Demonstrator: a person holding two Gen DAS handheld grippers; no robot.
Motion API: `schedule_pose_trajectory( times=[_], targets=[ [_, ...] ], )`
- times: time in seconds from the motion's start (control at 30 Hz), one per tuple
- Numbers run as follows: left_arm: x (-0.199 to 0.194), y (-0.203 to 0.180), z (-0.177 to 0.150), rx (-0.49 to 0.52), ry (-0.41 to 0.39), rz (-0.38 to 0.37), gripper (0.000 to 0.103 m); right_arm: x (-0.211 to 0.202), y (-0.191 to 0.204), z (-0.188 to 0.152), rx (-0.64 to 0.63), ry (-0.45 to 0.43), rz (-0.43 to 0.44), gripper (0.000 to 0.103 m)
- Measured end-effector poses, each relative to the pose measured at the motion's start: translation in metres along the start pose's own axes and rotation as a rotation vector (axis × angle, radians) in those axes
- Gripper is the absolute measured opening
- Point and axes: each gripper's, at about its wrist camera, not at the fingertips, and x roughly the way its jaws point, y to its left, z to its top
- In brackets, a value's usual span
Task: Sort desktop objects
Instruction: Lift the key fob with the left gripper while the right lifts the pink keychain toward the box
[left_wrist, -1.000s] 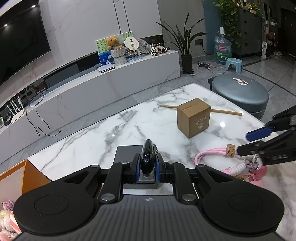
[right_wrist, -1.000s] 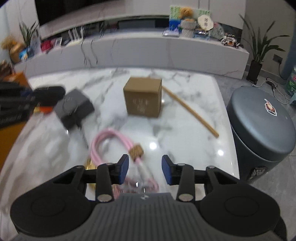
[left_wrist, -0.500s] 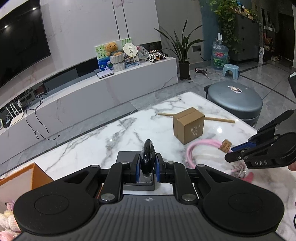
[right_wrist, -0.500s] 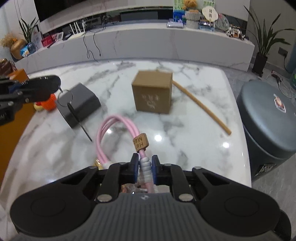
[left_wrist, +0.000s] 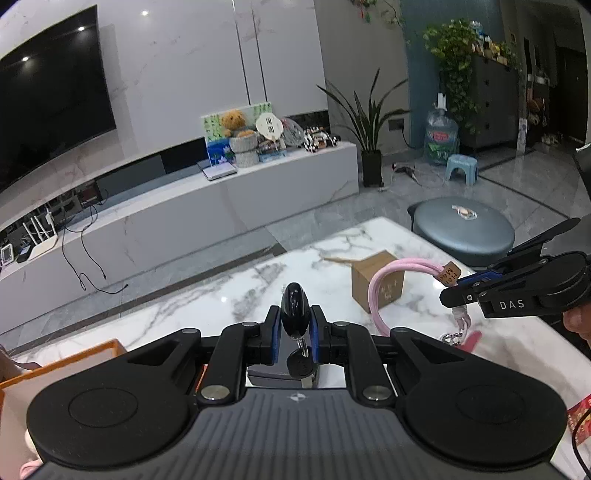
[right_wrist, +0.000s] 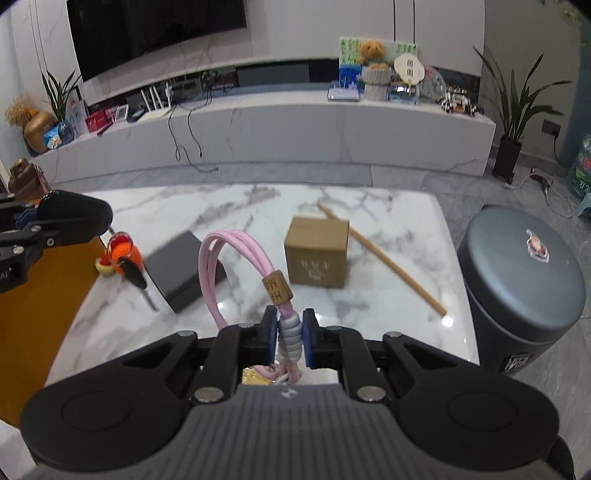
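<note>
Tongs both clamped: left tongs (left_wrist: 294, 332) grip a car key (left_wrist: 294, 309), right tongs (right_wrist: 290, 339) pinch a pink lanyard (right_wrist: 218, 269).
Dangling charms could snag the box (right_wrist: 317, 254); the smooth key may slip out over the tabletop (right_wrist: 388, 295).

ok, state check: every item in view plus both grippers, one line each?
left gripper: shut on the black key fob
black key fob: held off the table, key hanging below
right gripper: shut on the pink lanyard
pink lanyard: lifted, loop standing up
cardboard box: closed, upright on the table
dark flat box: closed, lying flat
wooden stick: flat behind the cardboard box
</note>
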Motion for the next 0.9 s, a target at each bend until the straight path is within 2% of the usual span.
schedule_pose_trajectory(
  times=[0.4,0.63,0.9],
  targets=[
    [-0.037,0.021,0.006,-0.03,-0.058,0.018,0.018,-0.028,0.033,0.024,-0.029,-0.088,-0.002,0.015],
    [-0.061,0.039,0.01,-0.055,-0.095,0.039,0.018,-0.05,0.073,0.044,-0.072,-0.169,0.021,0.015],
    [-0.093,0.067,0.012,-0.097,-0.133,0.076,0.018,-0.075,0.126,0.068,-0.116,-0.262,0.085,0.015]
  ],
)
